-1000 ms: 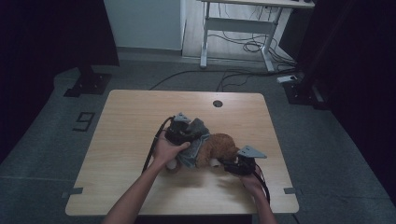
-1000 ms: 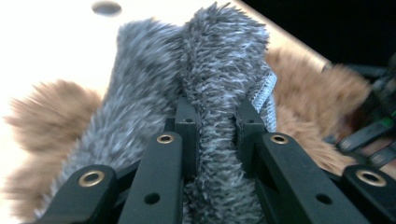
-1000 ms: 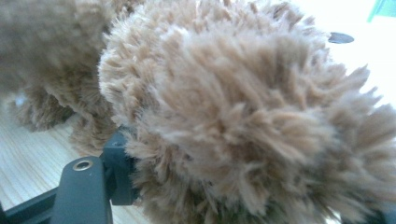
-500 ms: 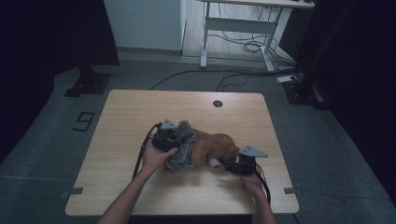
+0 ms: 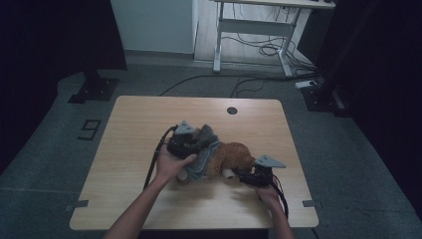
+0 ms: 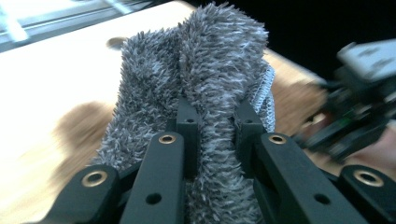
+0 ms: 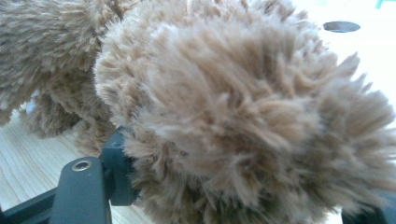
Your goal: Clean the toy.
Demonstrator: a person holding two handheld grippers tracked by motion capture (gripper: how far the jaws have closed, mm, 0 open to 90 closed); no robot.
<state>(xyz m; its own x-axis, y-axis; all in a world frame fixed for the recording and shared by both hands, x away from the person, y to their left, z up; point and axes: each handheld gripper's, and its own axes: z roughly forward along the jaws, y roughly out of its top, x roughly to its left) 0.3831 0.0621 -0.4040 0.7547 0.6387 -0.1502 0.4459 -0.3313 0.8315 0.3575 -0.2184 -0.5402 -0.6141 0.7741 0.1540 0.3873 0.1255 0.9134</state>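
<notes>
- Now the left gripper (image 6: 212, 140) has its jaws pinched almost shut on a fold of the fuzzy grey knitted garment (image 6: 205, 70) that wraps the brown plush toy animal (image 5: 234, 157).
- Since a second ago, that hand has swung from the middle of the toy toward the left and lifted a little, dragging the grey fabric with it; in the high view the garment (image 5: 204, 149) now bunches up at the toy's left end.
- The right gripper (image 5: 249, 177) has not shifted: its jaws stand part open around a furry brown limb of the toy, which bulges between them, pinning it to the pale wooden bench (image 5: 139, 124).
- Judging from this, the garment is being peeled off while the toy is anchored; it is not yet free.
</notes>
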